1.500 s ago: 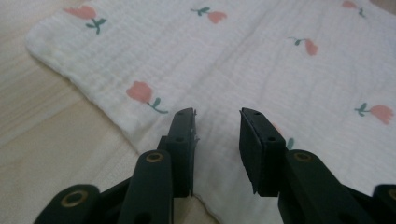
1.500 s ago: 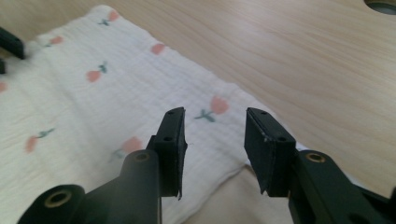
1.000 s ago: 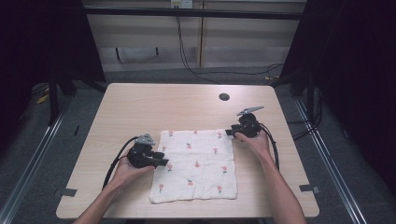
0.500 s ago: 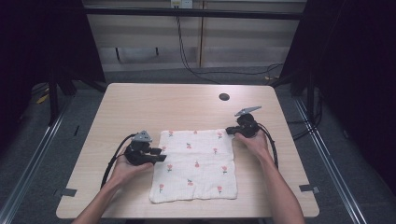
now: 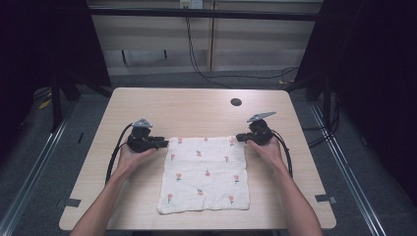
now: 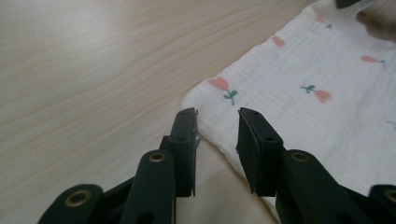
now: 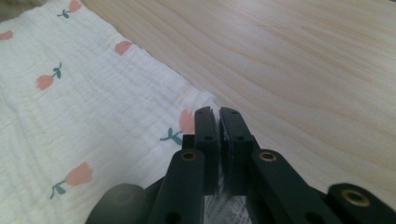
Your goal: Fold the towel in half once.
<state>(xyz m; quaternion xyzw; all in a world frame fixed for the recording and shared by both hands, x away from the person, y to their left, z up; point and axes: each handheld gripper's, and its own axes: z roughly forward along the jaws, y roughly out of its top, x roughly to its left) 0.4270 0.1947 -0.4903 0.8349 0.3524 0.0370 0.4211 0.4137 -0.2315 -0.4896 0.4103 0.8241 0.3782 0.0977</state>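
Cloth: a white, crinkled square [image 5: 205, 169] printed with small pink flowers on green stems is seen lying flat on the table, slightly skewed, toward the near half of the top.
Cloth corners: the far left corner [image 6: 198, 95] is rounded and lies flat; the far right corner [image 7: 201, 100] is lifted slightly off the wood.
Left gripper: [image 5: 156, 143] is held low at the cloth's far left corner; its jaws have just been closing and are set part-way apart, with the cloth's edge between them, not yet pressed.
Right gripper: [image 5: 242, 137] is held at the far right corner; its jaws are pressed together, with a thin fold of cloth pinched between the pads [image 7: 218, 122].
Table: pale wood [image 5: 196, 108] is seen bare beyond the cloth, with a dark round hole [image 5: 236, 102] well apart toward the far edge.
Open room: wide bare strips are left on both sides of the cloth; the near hem lies close to the table's near edge.
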